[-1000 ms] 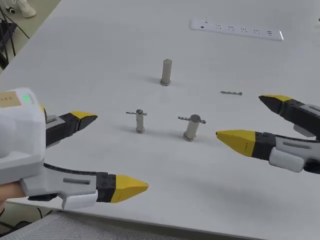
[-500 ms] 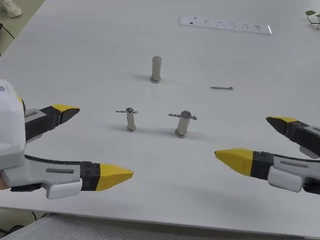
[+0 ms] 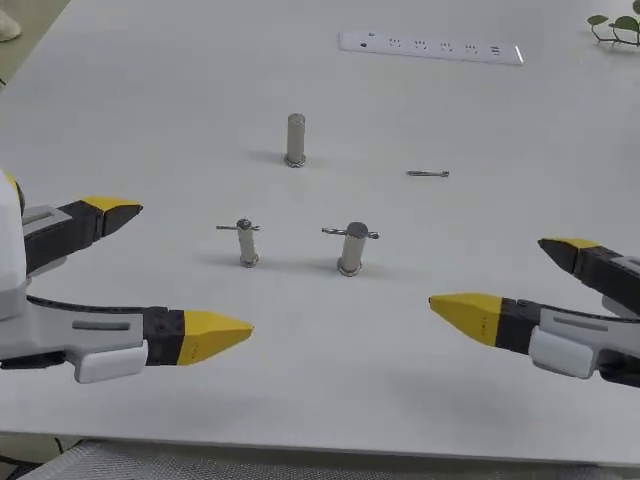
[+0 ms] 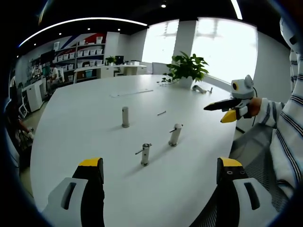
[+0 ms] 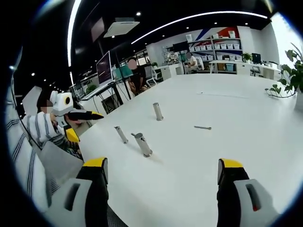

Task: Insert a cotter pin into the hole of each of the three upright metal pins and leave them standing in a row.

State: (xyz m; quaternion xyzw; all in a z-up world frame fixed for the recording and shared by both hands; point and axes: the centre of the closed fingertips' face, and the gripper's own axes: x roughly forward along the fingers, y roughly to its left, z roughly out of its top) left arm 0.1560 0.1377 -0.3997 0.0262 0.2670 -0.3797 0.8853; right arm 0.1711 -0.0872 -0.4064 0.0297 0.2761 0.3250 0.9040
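Left gripper (image 3: 180, 268), right gripper (image 3: 500, 272) — jaws spread, empty. Front-left pin (image 3: 247, 243), front-right pin (image 3: 352, 248) cottered; rear pin (image 3: 295, 139) bare — loose cotter (image 3: 428, 174) apart.

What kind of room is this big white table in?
It looks like an open office or workshop, though I can't be sure. The long white table carries a power strip, shelves of boxes line the far wall, and a potted plant stands near bright windows.
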